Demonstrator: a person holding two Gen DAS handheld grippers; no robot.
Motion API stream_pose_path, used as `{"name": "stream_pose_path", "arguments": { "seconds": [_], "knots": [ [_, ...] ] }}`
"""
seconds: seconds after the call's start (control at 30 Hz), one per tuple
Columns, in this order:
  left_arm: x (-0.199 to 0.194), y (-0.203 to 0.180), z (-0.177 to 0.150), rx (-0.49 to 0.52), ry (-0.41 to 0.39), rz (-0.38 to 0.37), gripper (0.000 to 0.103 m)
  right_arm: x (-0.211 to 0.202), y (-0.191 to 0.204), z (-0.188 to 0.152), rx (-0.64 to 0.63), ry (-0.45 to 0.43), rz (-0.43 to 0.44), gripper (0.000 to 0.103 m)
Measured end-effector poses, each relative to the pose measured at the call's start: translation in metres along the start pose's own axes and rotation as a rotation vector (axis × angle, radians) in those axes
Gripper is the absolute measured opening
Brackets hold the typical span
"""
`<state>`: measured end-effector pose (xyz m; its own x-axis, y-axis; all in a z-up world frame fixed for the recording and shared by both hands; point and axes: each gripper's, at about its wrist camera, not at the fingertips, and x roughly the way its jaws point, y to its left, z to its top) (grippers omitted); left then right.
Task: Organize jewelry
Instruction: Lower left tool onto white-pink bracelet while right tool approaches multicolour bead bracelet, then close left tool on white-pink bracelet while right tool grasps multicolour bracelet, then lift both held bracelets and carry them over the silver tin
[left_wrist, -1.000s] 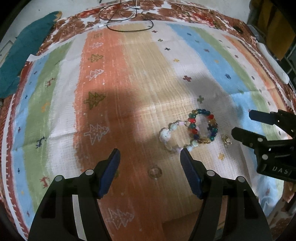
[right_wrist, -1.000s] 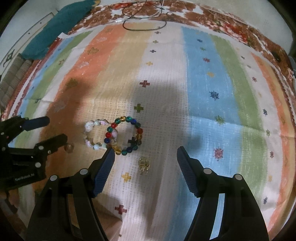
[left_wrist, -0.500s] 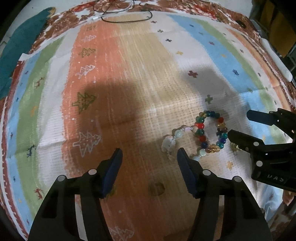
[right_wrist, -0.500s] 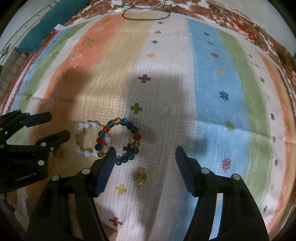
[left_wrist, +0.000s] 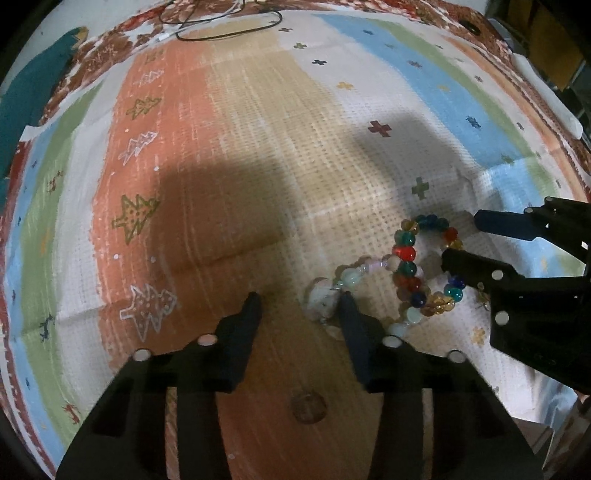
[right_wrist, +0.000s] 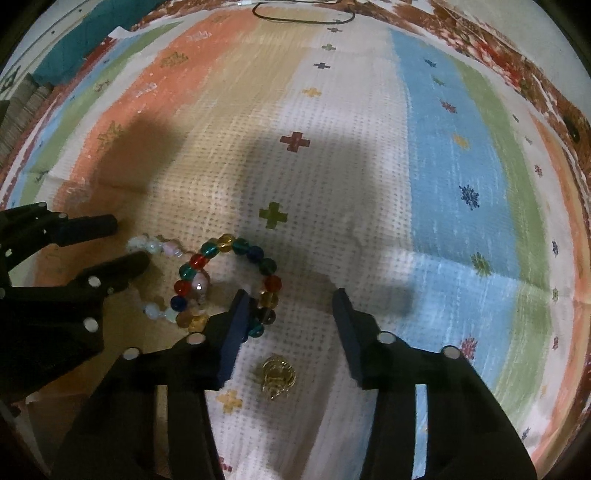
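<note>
- Striped cloth (left_wrist: 258, 147) as the working surface, spread flat with a few shallow fold creases, its nearest strip dimmed by the shadows of both tools.
- Nearest in the left wrist view: a small clear ring (left_wrist: 308, 406), flat on the cloth between the fingers of the left claw (left_wrist: 299, 301), set back from the tips and untouched.
- Left claw released, pointing steeply down, jaws just narrowed to roughly half; probably pre-shaped for so small a ring, to avoid sweeping the beads alongside.
- Nearest in the right wrist view: a gold charm (right_wrist: 277, 376), also flat between the fingers of the right claw (right_wrist: 290, 293) and clear of both pads. Right claw released too, jaws just narrowed, nothing pinched.
- Just past the tips: a multicolour bracelet (right_wrist: 197, 261) overlapping a pale bracelet (right_wrist: 151, 245), the pair lying between the two claws.
- Right claw's inner finger across the multicolour beads in the picture, left claw's inner finger right at the pale beads; cannot tell contact in either case.
- Judged plan: one small piece per claw, taken together, with the beaded loops left for afterwards. Likely hazard: snagging a loop and dragging both bracelets.
- Room for moving: tight on each claw's inner side, open cloth on the outer sides and ahead.
- Farthest: a black cable (left_wrist: 229, 35) looped at the far border and teal fabric (left_wrist: 22, 110) off the far left corner, both well apart from the jewelry.
</note>
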<state>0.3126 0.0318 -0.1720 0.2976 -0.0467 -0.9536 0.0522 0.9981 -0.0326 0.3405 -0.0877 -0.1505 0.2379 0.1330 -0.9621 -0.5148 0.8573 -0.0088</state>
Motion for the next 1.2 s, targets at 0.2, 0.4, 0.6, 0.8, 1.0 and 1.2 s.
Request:
{"name": "stream_pose_path", "arguments": {
  "seconds": [0.2,0.4,0.6,0.8,1.0,1.2],
  "knots": [
    [-0.001,0.000,0.000,0.004,-0.006,0.007,0.017,0.001,0.002,0.001,-0.009,-0.006,-0.007,0.013],
    [-0.010,-0.001,-0.003,0.004,-0.023,0.017,0.016,-0.008,0.005,-0.002,-0.017,-0.026,-0.019,0.010],
    [-0.034,0.002,-0.009,-0.034,-0.060,0.002,0.016,-0.026,0.005,-0.006,-0.013,-0.063,-0.010,0.010],
    [-0.051,-0.003,-0.010,-0.030,-0.090,-0.022,0.016,-0.051,0.002,-0.008,0.000,-0.115,0.038,0.010],
    [-0.071,-0.003,-0.013,-0.047,-0.127,-0.045,0.016,-0.067,0.007,-0.013,-0.006,-0.145,0.057,0.010],
    [-0.086,-0.004,-0.019,-0.057,-0.144,-0.049,0.016,-0.081,0.007,-0.016,0.003,-0.172,0.069,0.010]
  ]
}}
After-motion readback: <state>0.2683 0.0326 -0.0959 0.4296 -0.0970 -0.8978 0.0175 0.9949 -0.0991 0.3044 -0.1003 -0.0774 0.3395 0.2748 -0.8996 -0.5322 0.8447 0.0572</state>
